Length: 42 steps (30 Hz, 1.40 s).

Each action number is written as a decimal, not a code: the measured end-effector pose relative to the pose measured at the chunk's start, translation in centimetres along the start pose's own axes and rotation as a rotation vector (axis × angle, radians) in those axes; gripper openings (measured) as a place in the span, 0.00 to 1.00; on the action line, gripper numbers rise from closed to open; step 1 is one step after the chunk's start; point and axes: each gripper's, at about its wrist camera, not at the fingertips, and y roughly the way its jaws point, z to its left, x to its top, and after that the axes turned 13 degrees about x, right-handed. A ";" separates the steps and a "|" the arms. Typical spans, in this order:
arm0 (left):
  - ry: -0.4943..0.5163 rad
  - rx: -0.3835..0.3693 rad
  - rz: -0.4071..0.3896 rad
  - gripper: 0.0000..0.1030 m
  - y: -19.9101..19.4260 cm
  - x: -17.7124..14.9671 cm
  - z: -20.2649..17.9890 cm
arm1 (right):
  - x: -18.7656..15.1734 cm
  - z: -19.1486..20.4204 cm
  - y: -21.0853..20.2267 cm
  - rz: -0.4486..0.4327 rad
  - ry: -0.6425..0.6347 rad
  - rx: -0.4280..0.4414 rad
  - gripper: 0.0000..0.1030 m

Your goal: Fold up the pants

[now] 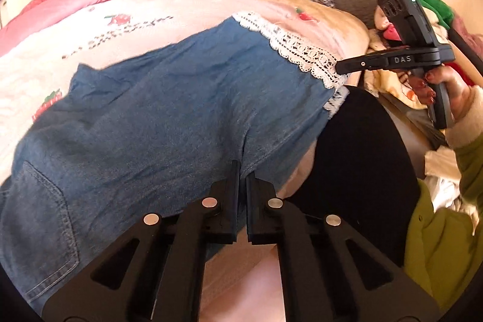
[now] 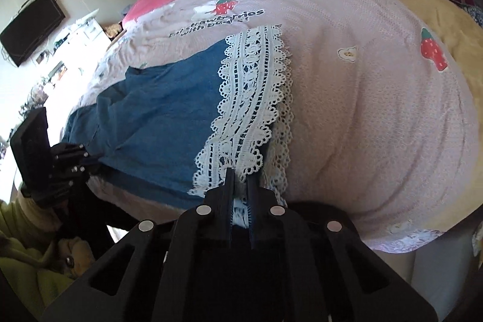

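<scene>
The pants (image 1: 145, 116), of thin blue denim with a white lace hem (image 2: 250, 98), were laid across a pink strawberry-printed bedspread (image 2: 362, 110), close to the near edge of the bed. The left gripper (image 1: 243, 171) was seen closed narrow on a pinched fold of the denim near the near edge of the cloth, with a back pocket (image 1: 39, 219) lying off to one side. The right gripper (image 2: 240, 174) was closed on the lace hem at the leg end, white trim being visible between its fingers (image 2: 229, 192). The garment was judged light, soft and limp, so that it would sag between the two held points and crease wherever it was let slack. The lace was judged open and delicate, liable to snag or stretch if pulled hard. A firmer hold was thought to be found on the denim just behind the trim, or on a seam, and both ends were best kept gently taut while the cloth was carried over itself.
</scene>
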 end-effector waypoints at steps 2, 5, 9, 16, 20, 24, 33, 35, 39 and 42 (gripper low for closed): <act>0.018 -0.004 0.011 0.00 0.3 -0.4 -0.1 | -0.5 -0.4 0.6 0.048 0.012 -0.014 0.07; 0.032 0.006 0.071 0.03 2.2 -1.2 -0.5 | -0.8 -0.7 1.9 0.091 0.022 -0.045 0.10; 0.015 -0.024 0.068 0.07 2.2 -1.5 0.2 | -0.6 -0.5 1.5 0.089 0.046 -0.029 0.19; -0.017 -0.010 -0.050 0.60 -2.2 0.0 2.3 | 1.6 -0.4 -3.3 -0.112 0.034 -0.050 0.54; -0.097 0.144 -0.083 0.79 -2.1 3.3 6.9 | 5.1 -0.9 -2.2 -0.161 0.026 -0.045 0.61; -0.215 0.216 -0.013 0.79 1.3 6.0 12.1 | 9.2 -1.6 1.0 -0.161 0.031 -0.016 0.61; -0.288 0.137 0.158 0.66 8.6 6.4 16.9 | 13.4 -5.5 6.6 -0.083 0.142 0.030 0.66; -0.307 0.102 0.172 0.42 9.3 6.3 17.0 | 13.3 -6.0 7.2 -0.067 0.158 0.068 0.55; -0.344 0.065 0.162 0.07 9.9 6.9 17.0 | 12.6 -5.6 7.4 -0.062 0.124 0.099 0.28; -0.371 0.070 0.127 0.06 9.3 7.8 17.5 | 12.5 -5.1 6.6 -0.098 0.110 0.093 0.24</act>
